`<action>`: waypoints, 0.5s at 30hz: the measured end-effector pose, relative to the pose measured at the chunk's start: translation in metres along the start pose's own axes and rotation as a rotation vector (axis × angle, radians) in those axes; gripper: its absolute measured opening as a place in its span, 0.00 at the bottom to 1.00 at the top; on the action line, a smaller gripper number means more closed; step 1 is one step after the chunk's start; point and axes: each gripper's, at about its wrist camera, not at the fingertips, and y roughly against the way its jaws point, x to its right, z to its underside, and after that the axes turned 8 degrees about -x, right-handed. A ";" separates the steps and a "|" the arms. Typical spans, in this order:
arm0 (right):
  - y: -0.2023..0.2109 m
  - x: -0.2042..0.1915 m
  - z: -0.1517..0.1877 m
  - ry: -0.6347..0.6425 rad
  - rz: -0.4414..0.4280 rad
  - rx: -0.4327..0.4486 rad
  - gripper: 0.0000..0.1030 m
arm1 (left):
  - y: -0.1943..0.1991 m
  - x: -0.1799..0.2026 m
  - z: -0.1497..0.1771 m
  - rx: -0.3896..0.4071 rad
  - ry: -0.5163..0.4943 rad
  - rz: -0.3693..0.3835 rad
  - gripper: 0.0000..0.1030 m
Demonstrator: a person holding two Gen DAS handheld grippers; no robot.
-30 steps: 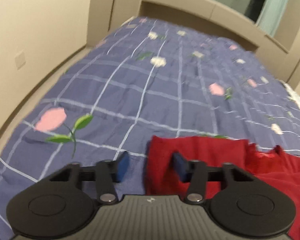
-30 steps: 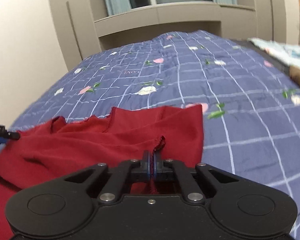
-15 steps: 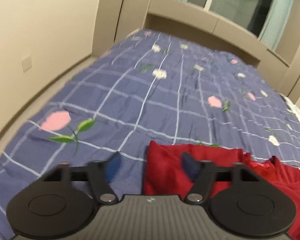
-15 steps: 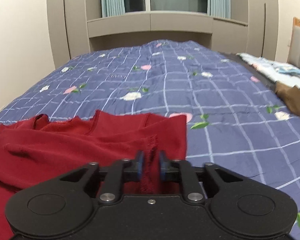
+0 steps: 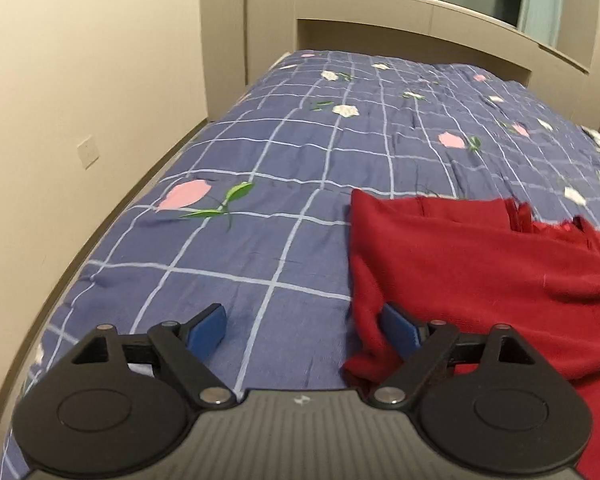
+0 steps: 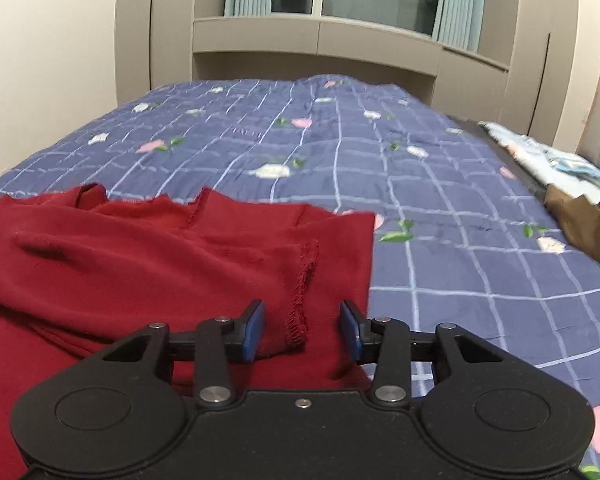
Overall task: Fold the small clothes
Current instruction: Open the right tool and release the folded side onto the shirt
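Observation:
A dark red garment [image 5: 480, 264] lies partly folded on the blue checked bedspread [image 5: 300, 152]; it also shows in the right wrist view [image 6: 160, 260]. My left gripper [image 5: 304, 330] is open wide at the garment's left edge, its right finger touching the cloth. My right gripper [image 6: 302, 330] is open over the garment's right part, a stitched hem [image 6: 300, 304] lying between its fingers, which do not hold it.
A beige wall [image 5: 80, 80] runs along the bed's left side. Cabinets and a window [image 6: 340, 4] stand beyond the bed's far end. A brown garment [image 6: 588, 220] and light patterned bedding [image 6: 548, 156] lie at the right.
My right gripper has opened and let go of the red hem, which now lies on the garment. My left gripper has opened wider and drawn back along the garment's left edge.

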 end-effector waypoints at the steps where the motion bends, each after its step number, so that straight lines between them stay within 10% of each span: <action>1: 0.004 0.001 0.001 0.002 0.002 0.013 0.46 | 0.005 -0.003 0.002 0.005 0.015 0.009 0.85; 9: 0.004 0.012 0.008 -0.040 0.019 -0.036 0.62 | 0.002 -0.007 0.005 -0.036 0.046 -0.039 0.92; 15: 0.046 0.015 0.015 -0.028 -0.031 0.027 0.93 | 0.033 -0.008 0.019 -0.045 0.067 0.009 0.99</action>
